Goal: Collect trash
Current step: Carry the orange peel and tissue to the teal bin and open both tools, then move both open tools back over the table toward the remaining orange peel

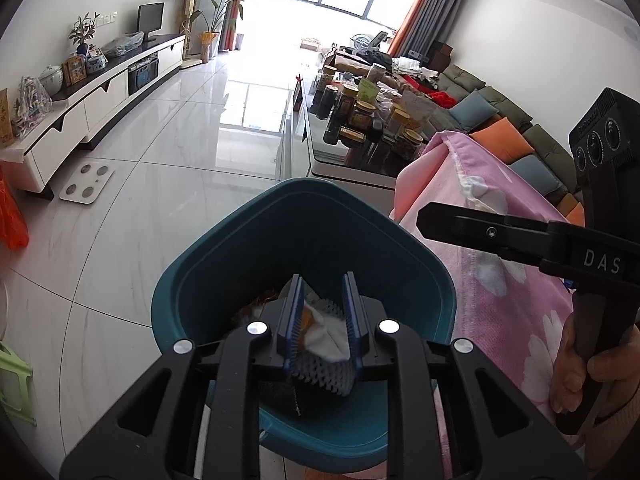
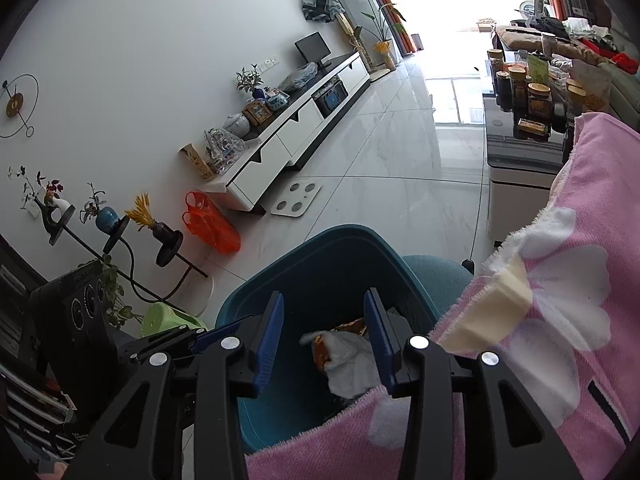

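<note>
A teal bin [image 1: 280, 200] [image 2: 340, 232] stands on the floor under both grippers. Inside it lie a white stained tissue [image 1: 328, 332] [image 2: 352, 364] and an orange wrapper [image 1: 260, 304] [image 2: 352, 326]. My left gripper [image 1: 322, 280] hangs over the bin, jaws narrow. A dark grey foam net [image 1: 320, 376] is wedged between them near their base and touches both pads. My right gripper [image 2: 323, 294] is open over the bin with nothing between its fingers. From the left wrist, the right gripper's finger [image 1: 440, 220] reaches in from the right, held by a hand [image 1: 580, 368].
A pink flowered blanket [image 1: 500, 280] [image 2: 580, 320] lies against the bin's right side. Beyond it are a coffee table crowded with jars [image 1: 360, 120] and a sofa [image 1: 520, 132]. A TV cabinet [image 1: 100, 96], a scale [image 1: 86, 182], an orange bag [image 2: 208, 220] and a green stool [image 2: 168, 316] are on the left.
</note>
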The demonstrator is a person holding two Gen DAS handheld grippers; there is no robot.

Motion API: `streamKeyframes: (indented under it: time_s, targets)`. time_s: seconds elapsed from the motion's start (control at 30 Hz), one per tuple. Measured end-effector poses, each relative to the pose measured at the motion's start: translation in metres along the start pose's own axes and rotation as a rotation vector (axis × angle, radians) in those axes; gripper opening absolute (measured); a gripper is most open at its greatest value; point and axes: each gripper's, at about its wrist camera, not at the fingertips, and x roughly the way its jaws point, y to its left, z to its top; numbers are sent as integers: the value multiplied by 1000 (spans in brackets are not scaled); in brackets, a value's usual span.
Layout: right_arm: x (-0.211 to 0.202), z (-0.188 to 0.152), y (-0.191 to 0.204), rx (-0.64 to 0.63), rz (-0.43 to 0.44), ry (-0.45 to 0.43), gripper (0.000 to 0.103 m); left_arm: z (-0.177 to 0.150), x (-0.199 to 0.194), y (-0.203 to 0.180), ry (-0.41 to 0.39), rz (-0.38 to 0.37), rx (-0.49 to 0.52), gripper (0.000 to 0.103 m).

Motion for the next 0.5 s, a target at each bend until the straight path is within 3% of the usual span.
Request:
streamKeyframes:
  time_s: [0.1, 0.17, 0.5]
  targets:
    - [-6, -2, -3, 1, 4, -11, 40, 0, -6, -1, -18, 6, -1, 25]
    - [-13, -2, -6, 0, 6, -21, 40, -1, -12, -5, -36, 11, 3, 35]
    - [-82, -23, -12, -38, 5, -123, 43, -6, -49, -49, -122, -39, 100, 50]
